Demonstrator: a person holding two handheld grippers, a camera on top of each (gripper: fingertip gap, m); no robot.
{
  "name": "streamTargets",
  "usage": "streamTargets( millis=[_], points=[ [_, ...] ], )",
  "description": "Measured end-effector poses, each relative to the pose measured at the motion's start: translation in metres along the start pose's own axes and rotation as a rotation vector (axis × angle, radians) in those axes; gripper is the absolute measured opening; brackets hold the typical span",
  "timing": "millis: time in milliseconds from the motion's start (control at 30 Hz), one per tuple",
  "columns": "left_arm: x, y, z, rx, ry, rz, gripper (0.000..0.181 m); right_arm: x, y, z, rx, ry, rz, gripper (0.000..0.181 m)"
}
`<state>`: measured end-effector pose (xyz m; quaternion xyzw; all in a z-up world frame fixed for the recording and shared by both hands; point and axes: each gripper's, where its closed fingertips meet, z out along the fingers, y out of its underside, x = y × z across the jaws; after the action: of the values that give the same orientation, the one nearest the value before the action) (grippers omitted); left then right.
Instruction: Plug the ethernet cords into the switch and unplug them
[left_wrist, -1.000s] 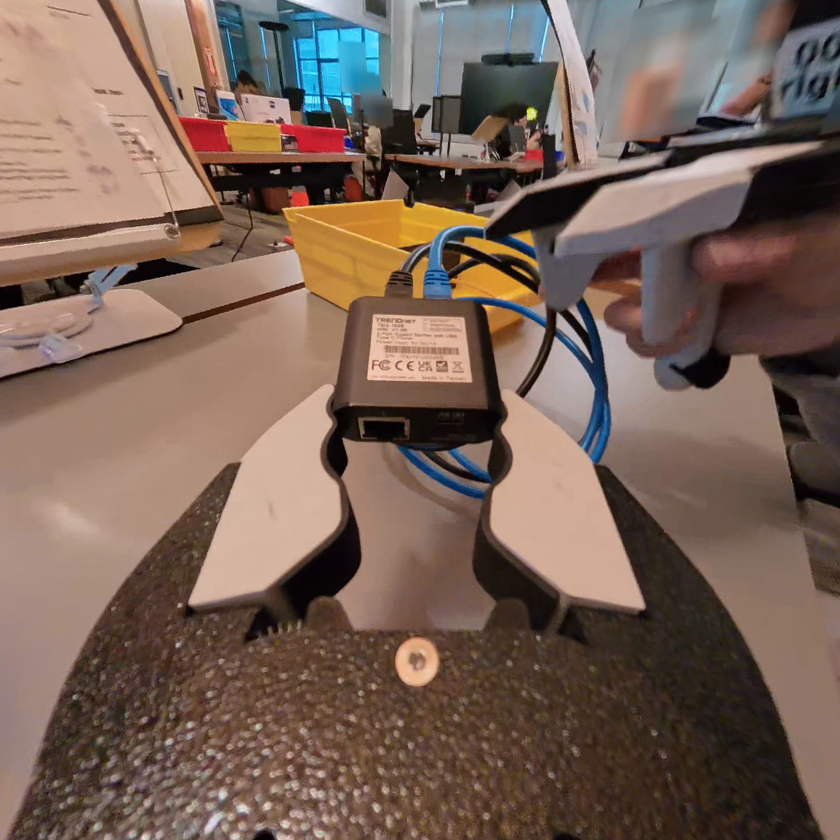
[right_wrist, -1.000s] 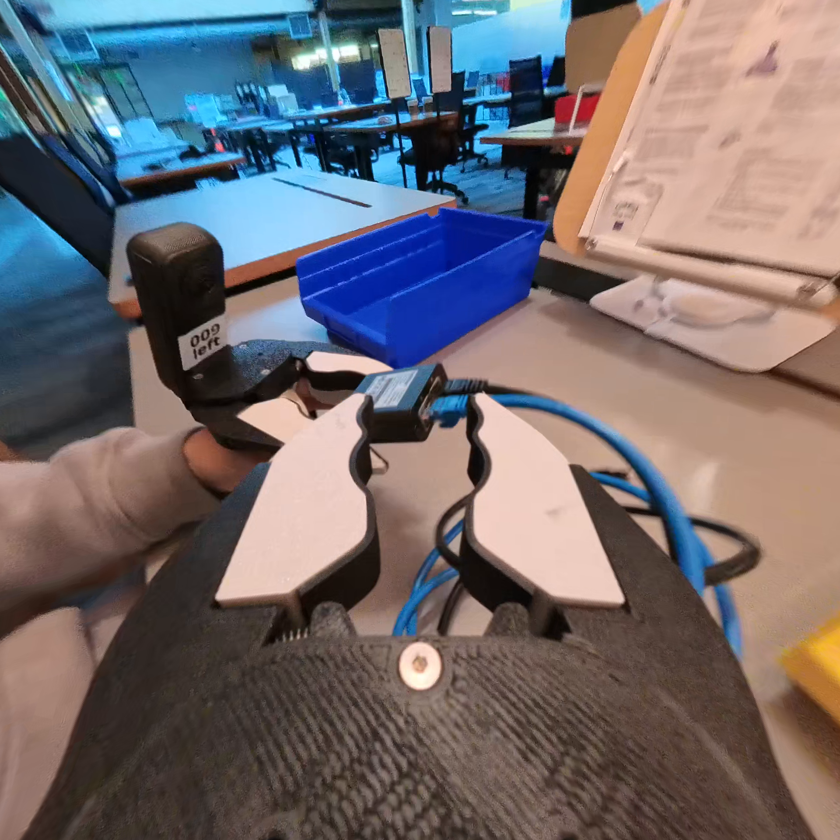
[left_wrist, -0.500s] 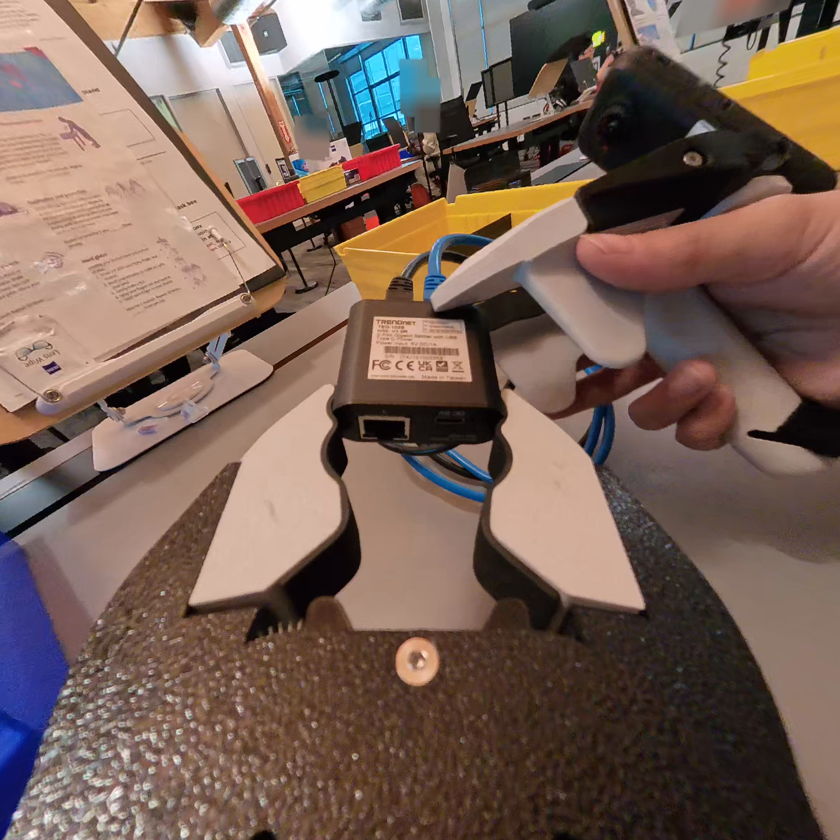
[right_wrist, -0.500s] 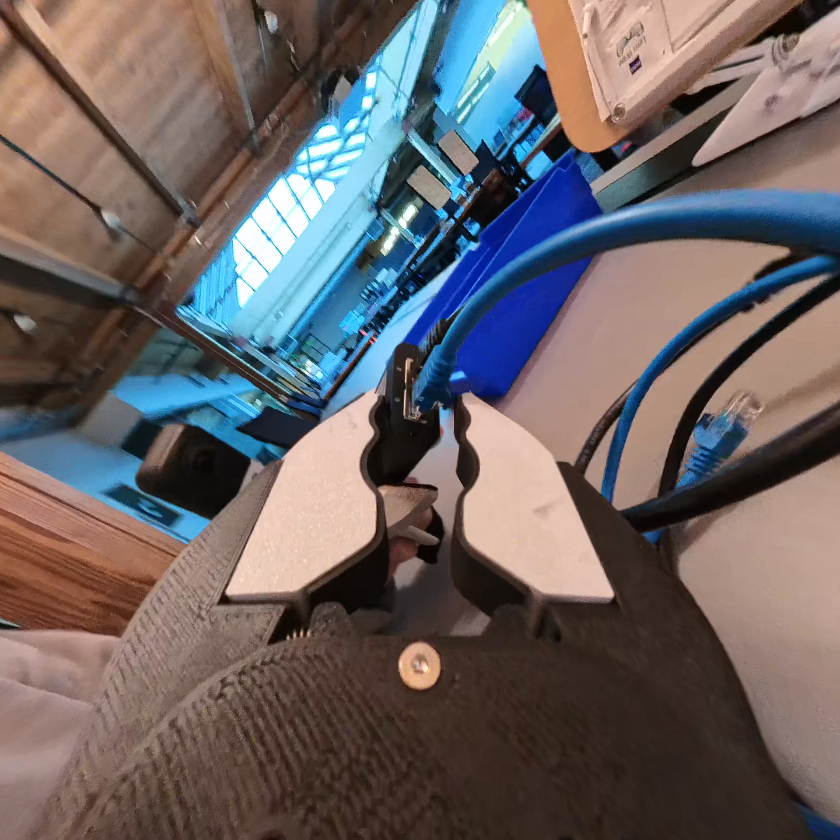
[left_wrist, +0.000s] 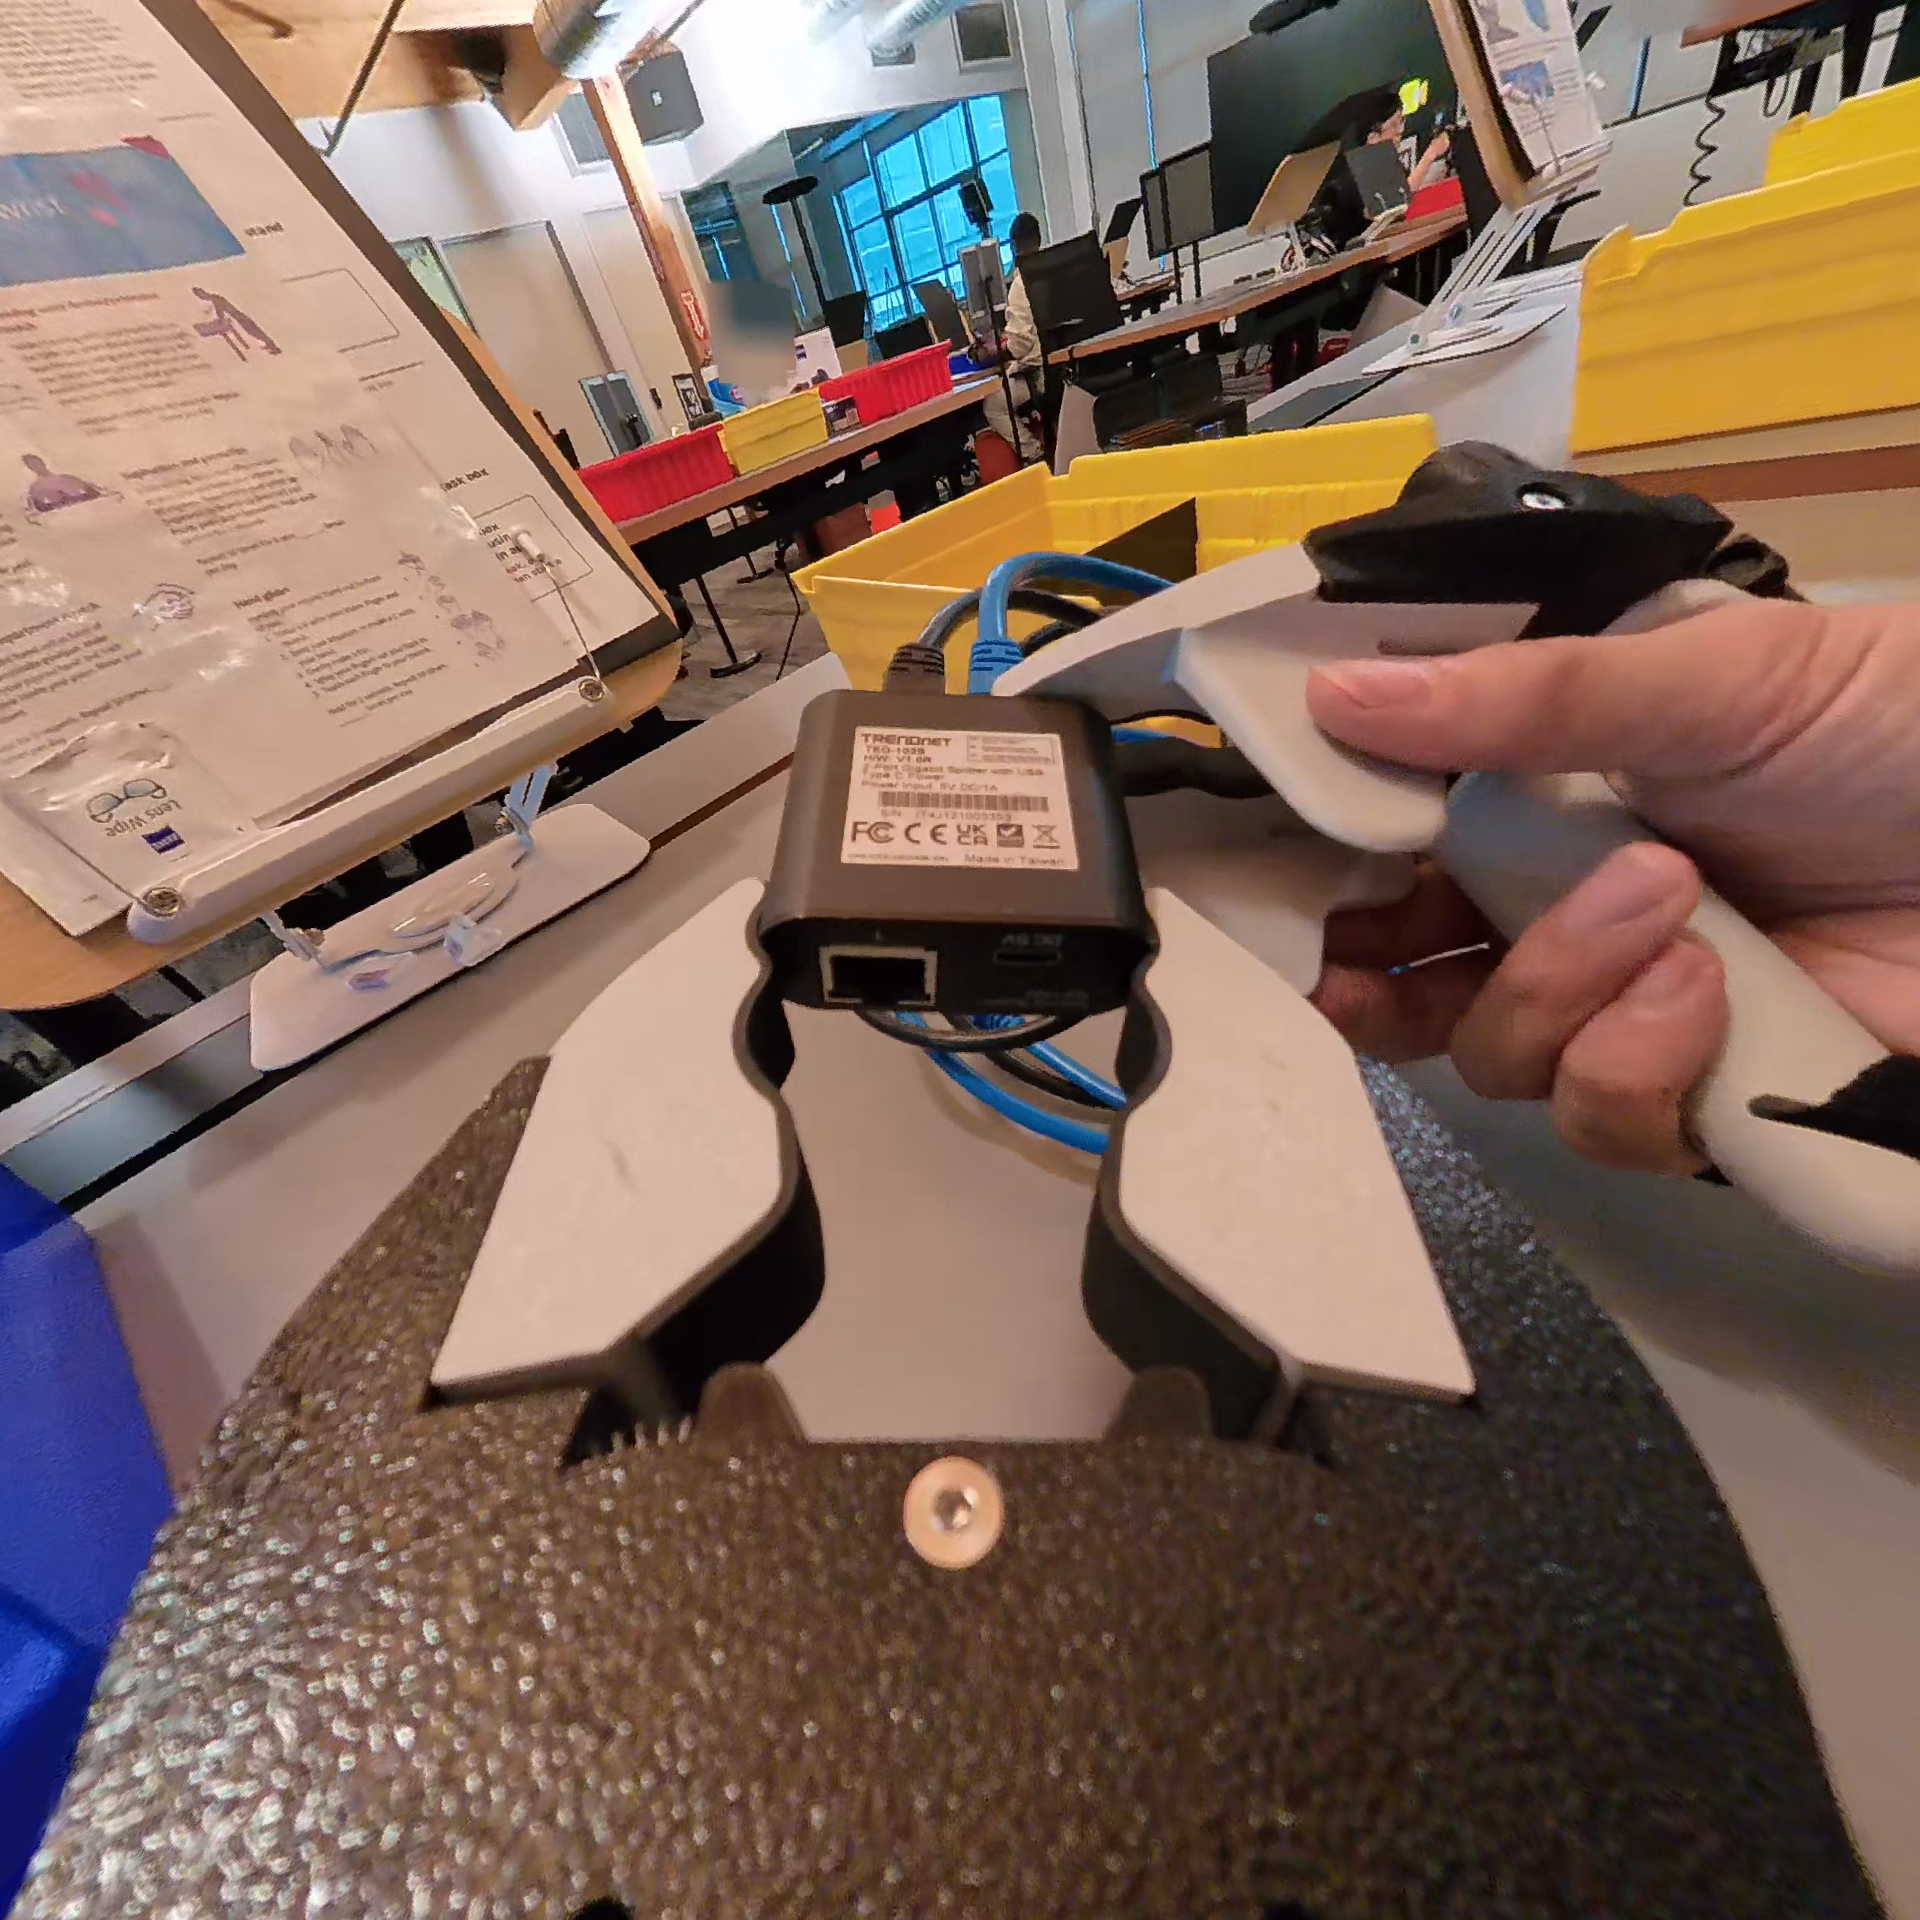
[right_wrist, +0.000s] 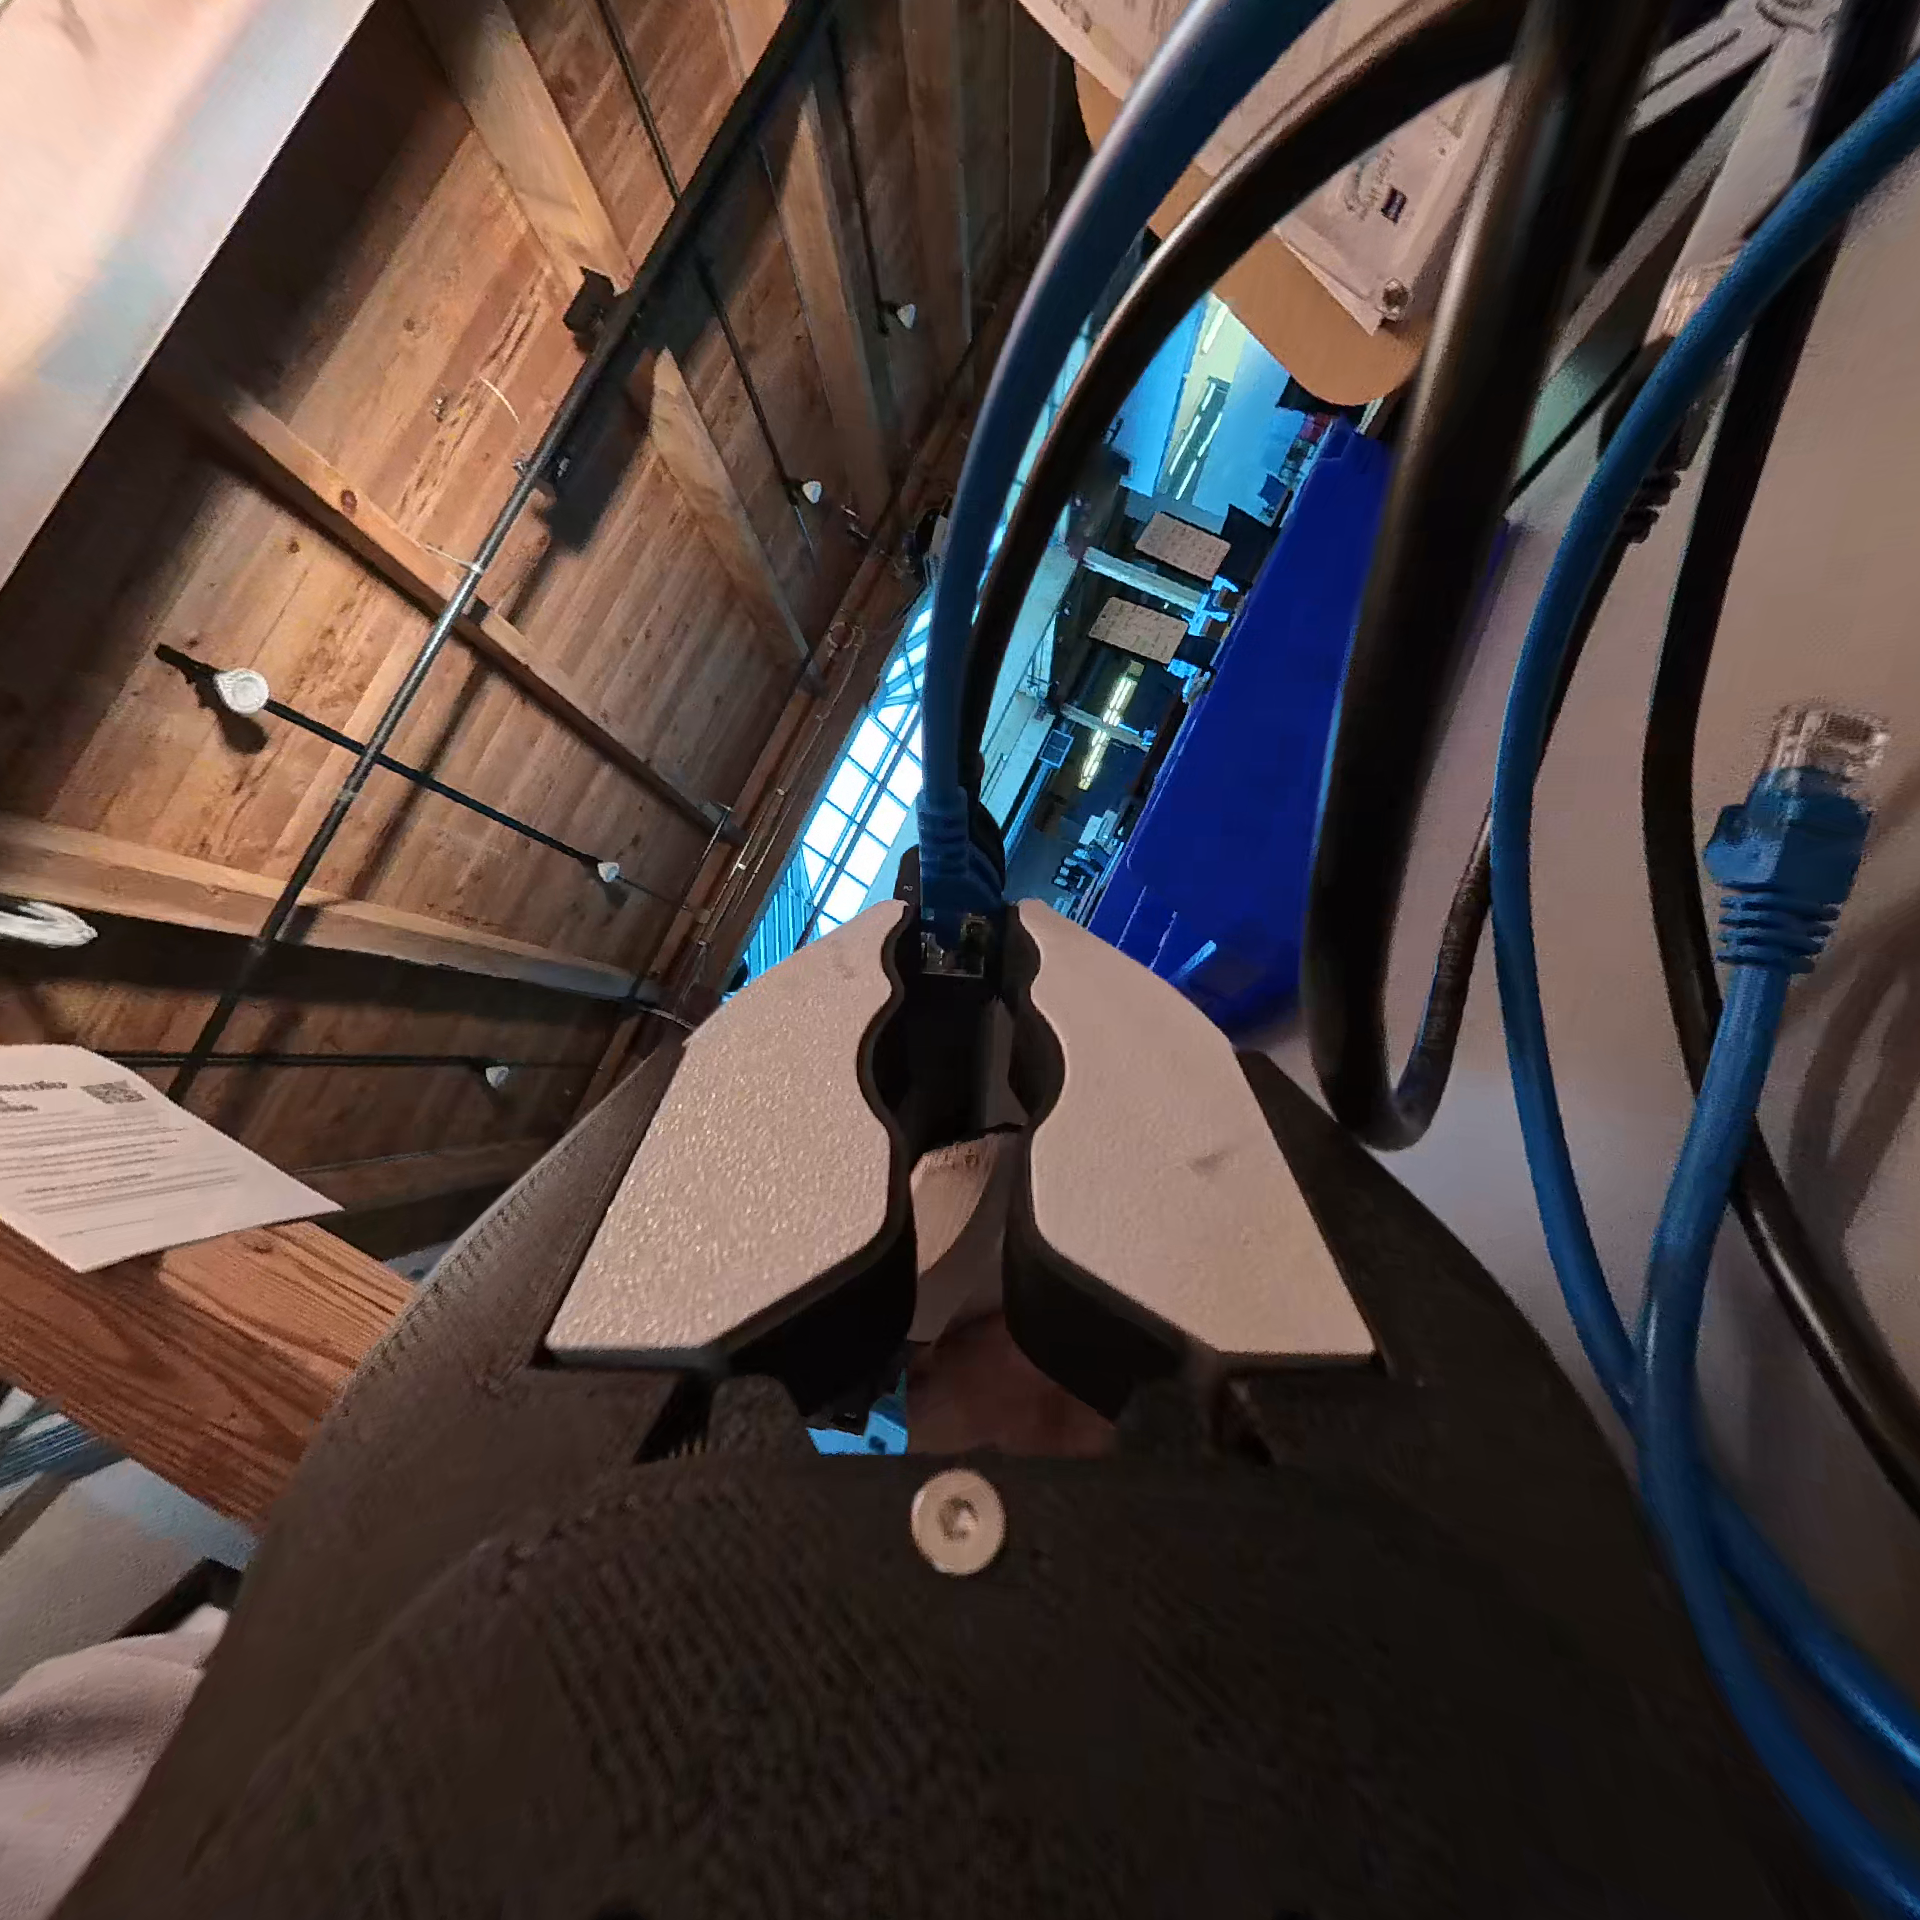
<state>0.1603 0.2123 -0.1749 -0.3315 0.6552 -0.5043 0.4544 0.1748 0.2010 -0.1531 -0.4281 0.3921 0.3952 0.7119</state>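
Your left gripper (left_wrist: 948, 961) is clamped on the near end of the small black plastic switch box (left_wrist: 951, 847), its white label facing up, one empty port facing the camera at 6 o'clock. At the box's far end, 12 o'clock, a black-booted cord (left_wrist: 916, 665) and the blue ethernet cord (left_wrist: 995, 652) are both seated, as they were a second ago. Your right gripper (right_wrist: 956, 951) has closed in since then: a second ago its jaws stood wide on either side of the blue plug, and now they are drawn nearly together around the blue plug's boot (right_wrist: 948, 842) at the switch's port; whether the pads press on it cannot be told. The right wrist view has rolled upward, so wooden ceiling boards (right_wrist: 436, 499) fill 9 to 12 o'clock. A loose blue plug end (right_wrist: 1782, 862) lies at 3 o'clock. In the left wrist view your hand (left_wrist: 1704, 831) at 3 o'clock sits lower than half a second ago, before the yellow plastic bin (left_wrist: 1101, 509).
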Motion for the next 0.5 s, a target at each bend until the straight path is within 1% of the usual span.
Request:
streamTargets(
  millis=[133,200,367,500],
  points=[
    [0.001,0.001,0.000,-0.010,-0.015,0.056,0.061,0.000,0.002,-0.002,0.002,-0.032,-0.044,0.013],
    [0.002,0.003,0.001,-0.007,-0.023,0.060,0.061,0.001,0.002,-0.003,-0.002,-0.043,-0.100,0.013],
    [0.001,0.005,0.003,-0.006,-0.084,0.109,0.061,0.003,0.002,-0.004,-0.042,-0.084,-0.161,0.013],
    [0.004,0.010,0.007,-0.013,-0.082,0.017,0.061,0.008,0.000,-0.005,-0.066,-0.059,-0.224,0.013]
  ],
)
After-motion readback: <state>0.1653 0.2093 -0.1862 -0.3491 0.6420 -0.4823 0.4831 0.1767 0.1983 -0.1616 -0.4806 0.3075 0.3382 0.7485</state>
